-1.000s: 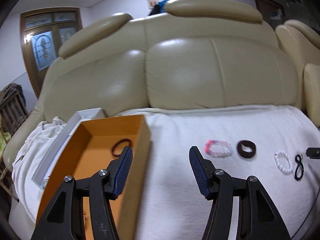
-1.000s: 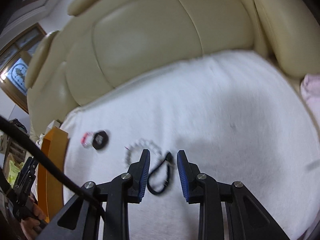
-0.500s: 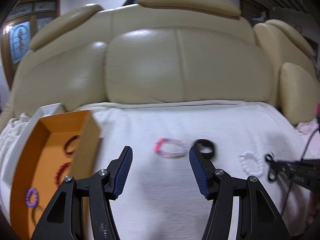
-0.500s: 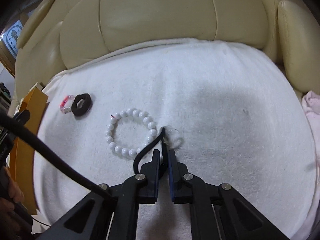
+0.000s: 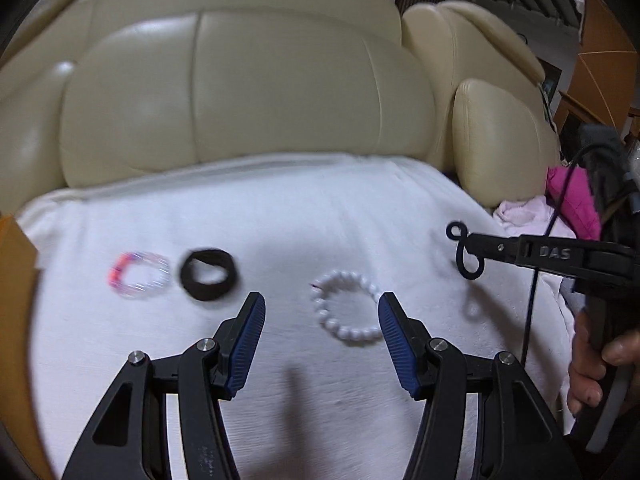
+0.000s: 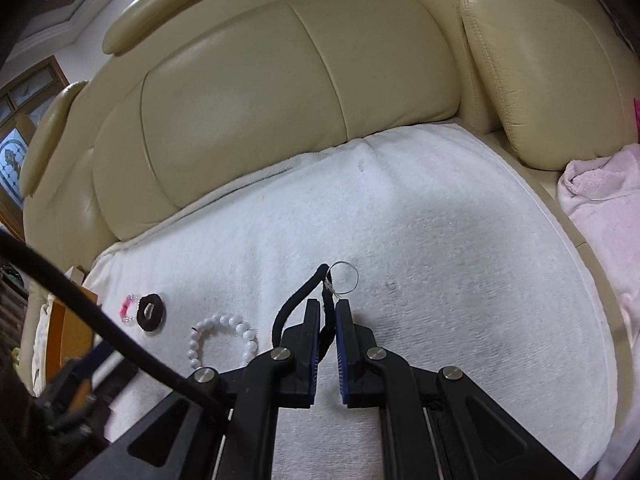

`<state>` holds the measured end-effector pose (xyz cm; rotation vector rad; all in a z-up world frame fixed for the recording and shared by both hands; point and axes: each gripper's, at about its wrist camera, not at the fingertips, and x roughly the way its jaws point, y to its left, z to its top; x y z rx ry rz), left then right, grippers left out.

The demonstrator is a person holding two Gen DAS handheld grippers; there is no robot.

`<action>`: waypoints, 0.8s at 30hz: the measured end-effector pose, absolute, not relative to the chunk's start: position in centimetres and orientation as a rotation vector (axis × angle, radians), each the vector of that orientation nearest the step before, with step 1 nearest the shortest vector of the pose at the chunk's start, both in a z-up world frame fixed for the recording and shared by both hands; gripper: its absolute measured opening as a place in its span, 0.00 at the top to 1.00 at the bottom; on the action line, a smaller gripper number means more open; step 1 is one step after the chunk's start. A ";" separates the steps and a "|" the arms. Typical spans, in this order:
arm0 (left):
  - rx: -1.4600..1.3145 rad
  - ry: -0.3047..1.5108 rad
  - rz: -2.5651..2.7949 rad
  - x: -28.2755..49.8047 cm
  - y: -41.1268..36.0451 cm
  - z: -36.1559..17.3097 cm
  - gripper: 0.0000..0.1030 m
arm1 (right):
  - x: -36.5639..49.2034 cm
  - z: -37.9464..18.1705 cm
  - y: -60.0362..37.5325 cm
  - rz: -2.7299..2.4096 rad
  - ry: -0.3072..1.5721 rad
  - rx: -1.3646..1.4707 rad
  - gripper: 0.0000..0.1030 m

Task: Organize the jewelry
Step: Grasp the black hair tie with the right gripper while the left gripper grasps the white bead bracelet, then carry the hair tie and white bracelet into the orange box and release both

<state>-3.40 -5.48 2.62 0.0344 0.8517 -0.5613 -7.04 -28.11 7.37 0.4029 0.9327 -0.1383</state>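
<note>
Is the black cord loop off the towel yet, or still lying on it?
Off. The right gripper is shut on the black cord loop, which hangs clear above the white towel.

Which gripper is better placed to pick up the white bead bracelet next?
Left: the open left gripper frames the white bead bracelet, while the right gripper is shut on the black cord loop.

The left gripper (image 5: pixel 320 332) points down at a slant, its blue-padded jaws standing apart with nothing between them. The right gripper (image 6: pixel 327 312) also tilts downward, its jaws pinched together on a black cord (image 6: pixel 296 300). A hand (image 5: pixel 596 368) wraps the right gripper's handle.
</note>
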 end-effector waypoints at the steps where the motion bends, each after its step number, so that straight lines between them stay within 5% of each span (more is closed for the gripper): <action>1: 0.033 0.868 -0.562 -3.1 -6.0 2.2 0.42 | -7.3 7.3 -28.4 -0.135 0.934 0.404 0.92; 5: 0.027 0.907 -0.542 -2.2 -7.4 1.1 0.42 | -7.3 7.3 -28.5 -0.121 0.941 0.396 0.92; 13: 0.105 0.913 -0.519 -2.0 -9.0 -0.8 0.91 | -7.0 7.0 -28.7 -0.113 0.948 0.386 0.92; 24: 0.059 0.879 -0.503 -3.2 -6.2 1.8 0.91 | -7.4 8.8 -27.3 -0.075 0.856 0.382 0.92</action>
